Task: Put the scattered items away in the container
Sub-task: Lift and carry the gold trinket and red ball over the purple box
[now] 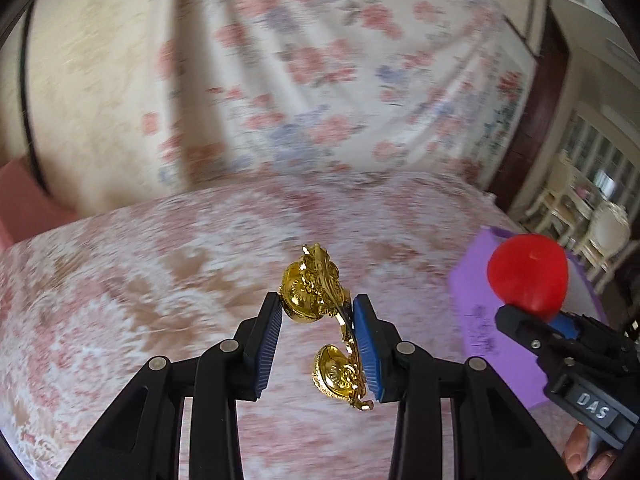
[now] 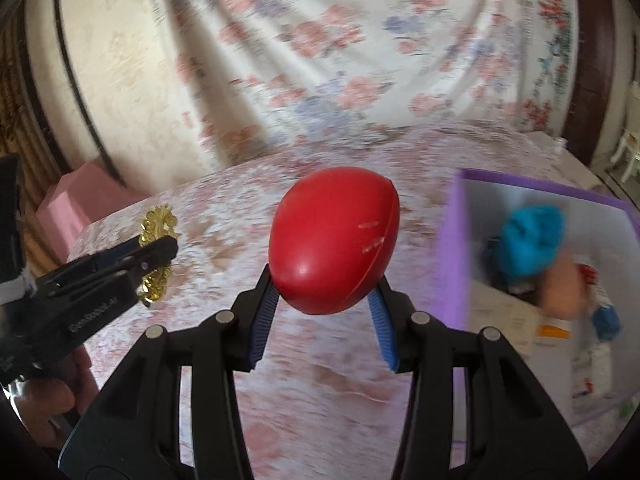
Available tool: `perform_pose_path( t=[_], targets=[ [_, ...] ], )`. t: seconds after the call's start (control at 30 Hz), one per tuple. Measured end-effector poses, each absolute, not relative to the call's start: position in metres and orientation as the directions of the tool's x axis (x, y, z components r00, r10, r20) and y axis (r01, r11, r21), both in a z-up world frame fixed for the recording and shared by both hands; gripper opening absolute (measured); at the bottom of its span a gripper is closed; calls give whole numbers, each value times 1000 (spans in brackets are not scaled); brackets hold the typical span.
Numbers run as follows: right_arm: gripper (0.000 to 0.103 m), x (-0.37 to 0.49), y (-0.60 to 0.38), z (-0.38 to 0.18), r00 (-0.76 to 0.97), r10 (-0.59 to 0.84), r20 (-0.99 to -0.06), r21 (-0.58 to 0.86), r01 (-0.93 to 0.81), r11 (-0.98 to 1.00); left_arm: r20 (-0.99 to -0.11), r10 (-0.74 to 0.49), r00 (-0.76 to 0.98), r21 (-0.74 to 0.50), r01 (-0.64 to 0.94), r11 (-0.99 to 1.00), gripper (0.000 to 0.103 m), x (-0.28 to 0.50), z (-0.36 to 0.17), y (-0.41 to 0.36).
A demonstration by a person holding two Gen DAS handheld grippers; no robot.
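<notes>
My left hand-held gripper (image 1: 316,320) holds a gold ornament (image 1: 320,292) and my right hand-held gripper (image 2: 324,300) holds a red egg (image 2: 334,240), both above the bed (image 2: 320,380). Further right, the purple box (image 2: 450,248) already contains several items; these two remain outside.

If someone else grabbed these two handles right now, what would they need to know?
Left gripper: shut on the gold ornament, held above the table.
Right gripper: shut on the red egg, also in the air.
The purple box sits to the right and already holds a blue item and several others.
Left to do: carry both over the box and release them.
</notes>
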State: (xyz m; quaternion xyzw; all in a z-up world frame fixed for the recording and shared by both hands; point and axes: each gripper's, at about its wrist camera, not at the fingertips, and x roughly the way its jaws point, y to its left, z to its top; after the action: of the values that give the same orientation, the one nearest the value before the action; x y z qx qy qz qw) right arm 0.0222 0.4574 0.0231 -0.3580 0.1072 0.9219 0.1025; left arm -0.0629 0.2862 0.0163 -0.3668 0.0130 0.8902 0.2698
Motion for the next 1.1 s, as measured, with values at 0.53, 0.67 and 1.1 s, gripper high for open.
perform_pose_path(
  t=[0.53, 0.67, 1.1],
  targets=[
    [48, 126, 596, 12, -585, 327, -742, 68, -552, -831, -658, 646, -387, -172, -757, -630, 38, 37, 31, 456],
    [48, 138, 618, 3, -549, 338, -764, 61, -583, -810, -683, 646, -343, -168, -786, -595, 38, 59, 19, 484],
    [48, 146, 642, -13, -514, 313, -799, 58, -582, -811, -735, 604, -307, -154, -792, -590, 38, 72, -13, 519]
  ],
)
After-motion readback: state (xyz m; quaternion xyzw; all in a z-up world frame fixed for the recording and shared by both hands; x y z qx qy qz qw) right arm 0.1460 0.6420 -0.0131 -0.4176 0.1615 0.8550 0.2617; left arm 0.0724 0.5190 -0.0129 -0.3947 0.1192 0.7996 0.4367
